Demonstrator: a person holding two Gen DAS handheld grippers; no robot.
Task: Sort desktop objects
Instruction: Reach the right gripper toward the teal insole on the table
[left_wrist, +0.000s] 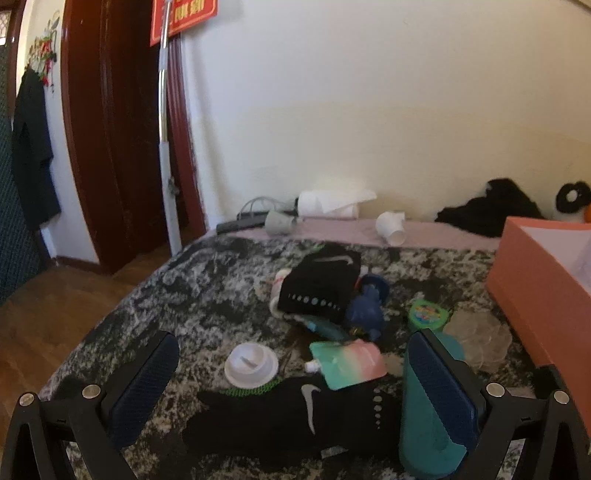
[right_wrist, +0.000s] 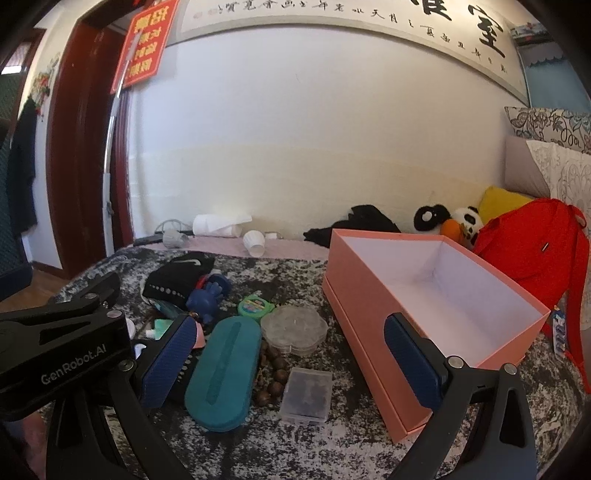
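Two grippers: both with fingers spread apart, holding nothing.
Left gripper (left_wrist: 293, 387): low over the near edge of the clutter; a black sock (left_wrist: 291, 413) lies between its fingers, long axis running crosswise from one finger toward the other.
Right gripper (right_wrist: 291, 363): hovering above the tabletop (right_wrist: 343, 439), its right finger in front of the pink box (right_wrist: 373, 321).
Teal case (right_wrist: 223, 373): flat on the tabletop between the right gripper's fingers, just inside its left finger; long axis points away from the gripper, tilted slightly right. In the left wrist view it touches or sits just behind that gripper's right finger.
Nearer gripper: judged the right one for the case, the left one for the sock.
Small clear box (right_wrist: 306, 395): beside the case, on its right.
Wooden beads (right_wrist: 275, 369): strung between case and clear box.
Pink box: open, looks empty, right of the pile; likely destination.
Farther clutter: pouch (left_wrist: 349, 363), white lid (left_wrist: 251, 363), blue toy (left_wrist: 365, 310), green tin (left_wrist: 426, 314), second sock (left_wrist: 319, 286).
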